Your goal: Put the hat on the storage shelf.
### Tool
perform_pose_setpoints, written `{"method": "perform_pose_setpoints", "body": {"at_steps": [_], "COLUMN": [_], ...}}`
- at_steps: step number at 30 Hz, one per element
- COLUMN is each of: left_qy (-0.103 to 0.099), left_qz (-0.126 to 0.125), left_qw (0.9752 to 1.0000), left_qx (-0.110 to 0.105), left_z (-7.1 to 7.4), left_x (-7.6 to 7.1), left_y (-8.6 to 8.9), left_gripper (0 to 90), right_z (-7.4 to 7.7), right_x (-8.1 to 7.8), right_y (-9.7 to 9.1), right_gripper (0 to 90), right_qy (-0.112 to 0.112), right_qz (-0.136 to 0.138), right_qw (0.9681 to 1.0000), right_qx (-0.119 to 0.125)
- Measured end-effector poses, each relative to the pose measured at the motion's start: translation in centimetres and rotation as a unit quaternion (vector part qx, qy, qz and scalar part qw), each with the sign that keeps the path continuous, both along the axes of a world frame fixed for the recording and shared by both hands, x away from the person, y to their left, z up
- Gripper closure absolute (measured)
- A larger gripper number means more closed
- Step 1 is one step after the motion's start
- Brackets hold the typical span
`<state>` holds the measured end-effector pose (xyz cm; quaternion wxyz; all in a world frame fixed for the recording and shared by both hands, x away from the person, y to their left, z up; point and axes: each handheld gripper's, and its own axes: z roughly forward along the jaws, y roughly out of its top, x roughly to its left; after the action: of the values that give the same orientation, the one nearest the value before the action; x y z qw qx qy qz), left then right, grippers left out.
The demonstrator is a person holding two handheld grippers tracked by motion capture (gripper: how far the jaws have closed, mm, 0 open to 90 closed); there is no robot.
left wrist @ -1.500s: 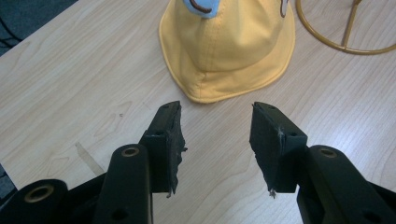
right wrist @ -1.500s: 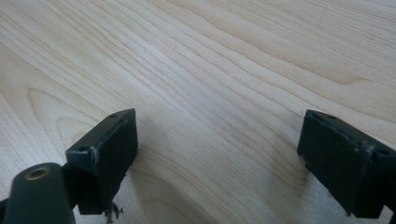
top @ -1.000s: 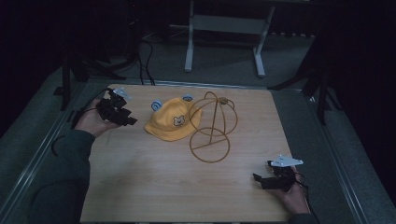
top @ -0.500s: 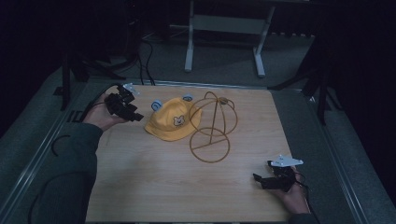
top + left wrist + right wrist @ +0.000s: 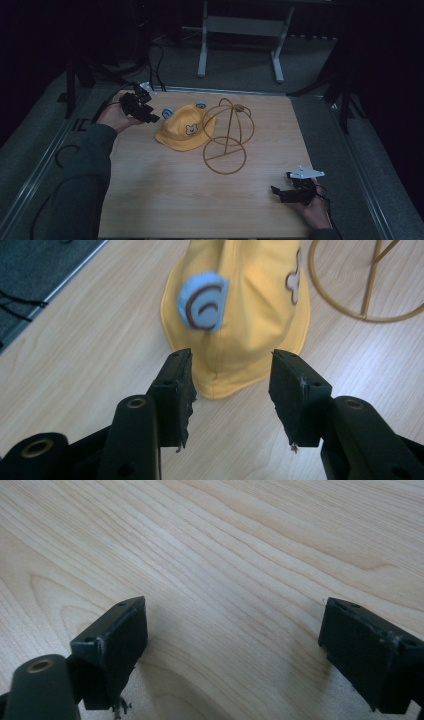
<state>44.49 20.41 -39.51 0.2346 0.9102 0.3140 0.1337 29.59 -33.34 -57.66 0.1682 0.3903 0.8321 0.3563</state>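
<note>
A yellow bucket hat point(image 5: 184, 134) is lying on the wooden bench point(image 5: 165, 200), toward the far edge and a little left of the middle. A small bear face patch is showing on its front, and in the left gripper view a round pale blue patch point(image 5: 202, 301) with a dark swirl is sitting on its side; no readable writing is showing on it. Just beside the hat, on its right, a gold wire hat stand point(image 5: 226, 135) is standing upright on its ring base, its dome touching or nearly touching the hat's brim.

The left tongs point(image 5: 150, 116) are hovering near the far left corner of the bench, pointing at the hat from just beside it. Their jaws are spread, have just been closing a little, and nothing is sitting between them; in the left gripper view the hat's brim is lying just beyond the two black pads point(image 5: 175, 390). Compared with the earlier frames, the left hand point(image 5: 114, 114) is now sitting closer to the hat, having moved in from the left edge.

The right tongs point(image 5: 281, 194) are resting near the near right corner of the bench, well apart from hat and stand, jaws spread wide over bare wood. They are sitting where they were a second ago, and the hat and stand are lying unchanged too.
</note>
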Motion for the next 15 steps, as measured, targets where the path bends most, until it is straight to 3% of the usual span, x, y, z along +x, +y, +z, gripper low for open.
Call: {"method": "perform_pose_setpoints", "body": {"at_steps": [6, 9, 15], "left_qy": [0.001, 0.003, 0.003], "left_qz": [-0.004, -0.010, -0.011], "left_qw": [1.0000, 0.9996, 0.9992], "left_qx": [0.007, 0.026, 0.039], "left_z": [0.4, 0.6, 0.3], "left_x": [0.8, 1.5, 2.9], "left_y": [-1.1, -1.9, -3.2], "left_gripper": [53.3, 53.0, 51.4], "right_z": [0.0, 0.0, 0.0], "right_x": [0.0, 0.0, 0.0], "right_y": [0.0, 0.0, 0.0], "right_gripper": [12.1, 12.1, 12.0], "right_qy": [0.000, 0.000, 0.000], "right_qz": [0.000, 0.000, 0.000], "right_qw": [1.0000, 1.0000, 1.0000], "right_qx": [0.000, 0.000, 0.001]}}
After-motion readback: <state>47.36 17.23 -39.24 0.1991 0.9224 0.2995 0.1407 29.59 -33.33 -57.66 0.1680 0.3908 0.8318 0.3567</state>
